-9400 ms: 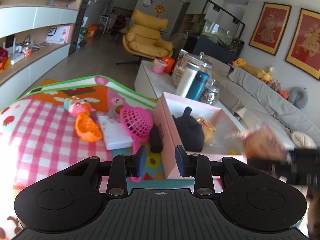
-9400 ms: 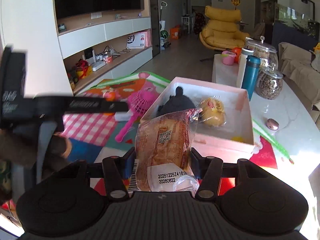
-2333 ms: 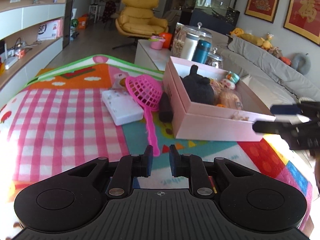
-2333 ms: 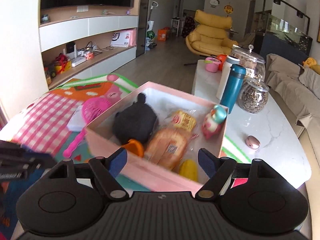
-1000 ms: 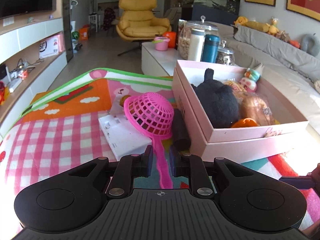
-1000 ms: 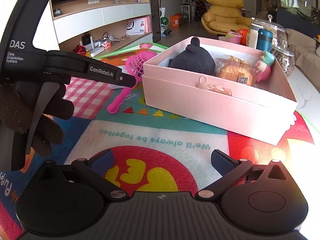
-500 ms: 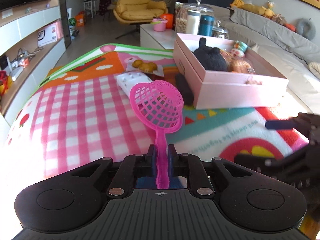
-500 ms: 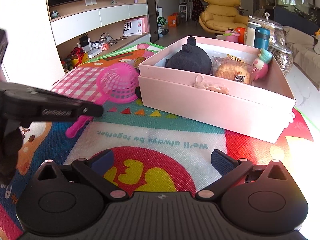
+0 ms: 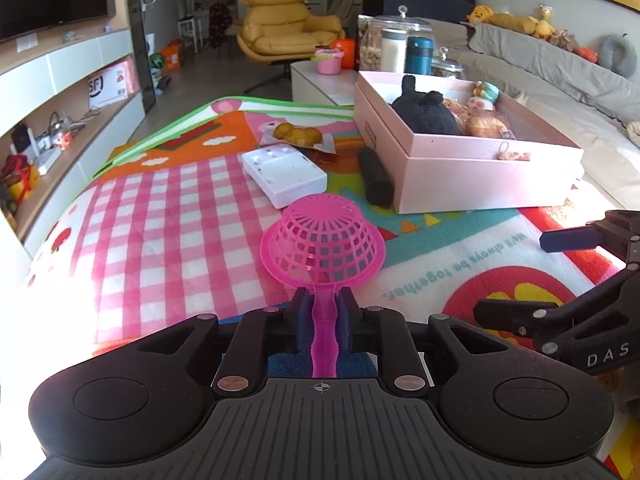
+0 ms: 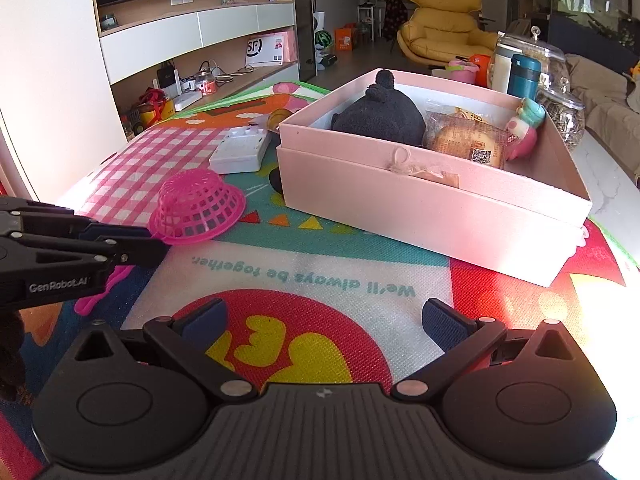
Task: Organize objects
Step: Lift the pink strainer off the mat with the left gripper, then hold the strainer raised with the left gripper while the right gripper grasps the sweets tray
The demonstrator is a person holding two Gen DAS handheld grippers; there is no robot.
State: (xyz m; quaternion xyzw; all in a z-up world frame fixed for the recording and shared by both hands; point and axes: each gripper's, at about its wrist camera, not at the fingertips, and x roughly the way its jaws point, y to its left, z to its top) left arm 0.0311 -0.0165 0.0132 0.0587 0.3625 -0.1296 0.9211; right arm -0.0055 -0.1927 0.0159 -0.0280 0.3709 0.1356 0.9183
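A pink plastic strainer (image 9: 322, 240) sits bowl-down on the colourful play mat (image 9: 168, 224), its handle running back between the pads of my left gripper (image 9: 324, 314). The pads press on the handle, and the jaws are easing open. In the right wrist view the strainer (image 10: 198, 204) lies left of the pink box (image 10: 420, 216), with the left gripper (image 10: 132, 240) behind it. My right gripper (image 10: 324, 320) hovers open over the mat's red circle with nothing between its fingers. The box (image 9: 480, 176) holds a black plush (image 9: 424, 116), packed bread and a small figure.
A white flat device (image 9: 284, 172), a black cylinder (image 9: 376, 180) against the box's side and a pack of buns (image 9: 298, 134) lie on the mat. Jars and a teal bottle (image 10: 524, 76) stand behind the box. A shelf unit runs along the left; a sofa is on the right.
My left gripper closed on the strainer's handle and drew it back from beside the box toward the near part of the mat. The right gripper stayed where it was, open.
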